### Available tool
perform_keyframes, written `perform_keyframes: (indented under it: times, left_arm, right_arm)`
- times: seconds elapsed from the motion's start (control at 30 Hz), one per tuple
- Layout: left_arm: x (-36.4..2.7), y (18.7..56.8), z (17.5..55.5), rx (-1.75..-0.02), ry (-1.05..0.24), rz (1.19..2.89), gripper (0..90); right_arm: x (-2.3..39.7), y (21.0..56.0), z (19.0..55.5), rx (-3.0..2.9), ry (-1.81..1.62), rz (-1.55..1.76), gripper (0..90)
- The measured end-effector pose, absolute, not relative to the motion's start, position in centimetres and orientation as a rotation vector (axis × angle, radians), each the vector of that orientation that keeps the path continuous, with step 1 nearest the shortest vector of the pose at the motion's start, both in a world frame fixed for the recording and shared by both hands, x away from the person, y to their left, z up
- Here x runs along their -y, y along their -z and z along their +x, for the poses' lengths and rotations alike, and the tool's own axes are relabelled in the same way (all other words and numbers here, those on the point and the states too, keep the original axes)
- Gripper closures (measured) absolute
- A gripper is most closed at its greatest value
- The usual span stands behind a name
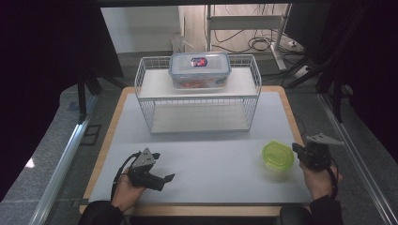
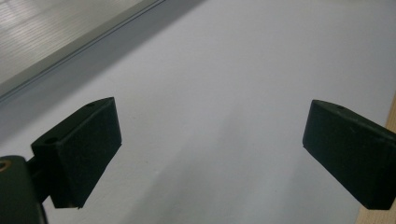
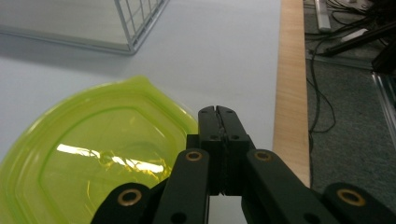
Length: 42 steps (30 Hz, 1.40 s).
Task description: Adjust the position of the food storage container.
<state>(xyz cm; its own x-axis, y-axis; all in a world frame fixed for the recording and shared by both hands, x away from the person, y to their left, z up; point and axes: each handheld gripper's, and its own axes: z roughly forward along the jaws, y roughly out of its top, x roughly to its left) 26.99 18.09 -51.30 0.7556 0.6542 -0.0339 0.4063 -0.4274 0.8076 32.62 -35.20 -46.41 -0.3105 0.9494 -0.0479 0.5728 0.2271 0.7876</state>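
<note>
A lime-green see-through lid [image 1: 277, 154] lies flat on the pale mat near the table's right side. My right gripper [image 1: 297, 150] sits just to its right, a hand behind it. In the right gripper view the jaws [image 3: 217, 112] are pressed together with nothing seen between them, and the lid [image 3: 93, 154] lies close by on their left. My left gripper [image 1: 165, 180] rests low over the mat at the front left, held in a hand. Its black jaws [image 2: 210, 154] stand wide apart over bare mat.
A white wire rack [image 1: 143, 101] stands at the back middle of the table. A clear lidded food box [image 1: 200, 70] with a blue seal sits on its top shelf. The table's wooden edge [image 3: 290, 93] runs close to the right gripper, with cables on the floor beyond.
</note>
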Motion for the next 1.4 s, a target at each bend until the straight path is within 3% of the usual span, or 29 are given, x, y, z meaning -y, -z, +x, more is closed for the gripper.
perform_keyframes:
  times: [0.47,1.4]
  left_arm:
    - [-17.9,51.4,27.1,-0.787,-0.356,2.086,4.5]
    - [-17.5,51.5,27.2,-0.777,-0.348,2.107,4.6]
  right_arm:
    - [35.9,47.2,31.1,-1.992,-0.905,1.472,90.0]
    - [35.4,50.1,32.9,-2.167,-0.932,1.573,90.0]
